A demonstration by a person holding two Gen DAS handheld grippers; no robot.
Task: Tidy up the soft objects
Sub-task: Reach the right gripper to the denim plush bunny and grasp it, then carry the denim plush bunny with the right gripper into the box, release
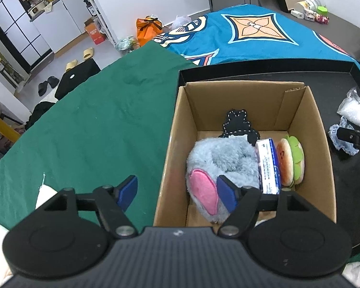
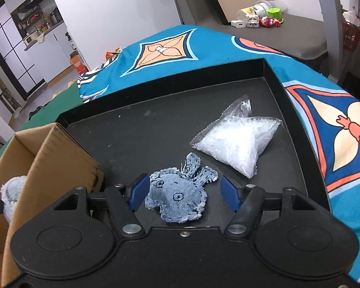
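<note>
denim toy (image 2: 180,193) between parted right tongs (image 2: 183,193) (untouched) | left tongs (image 1: 177,192) released, empty

The left gripper (image 1: 177,193) is pointing steeply downward, jaws standing apart. The right gripper (image 2: 183,193) is tilting downward too, jaws parted, pads touching nothing.

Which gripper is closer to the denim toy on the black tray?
Right. The right gripper has the denim toy between its open fingers; the left gripper hangs open at the cardboard box edge.
</note>
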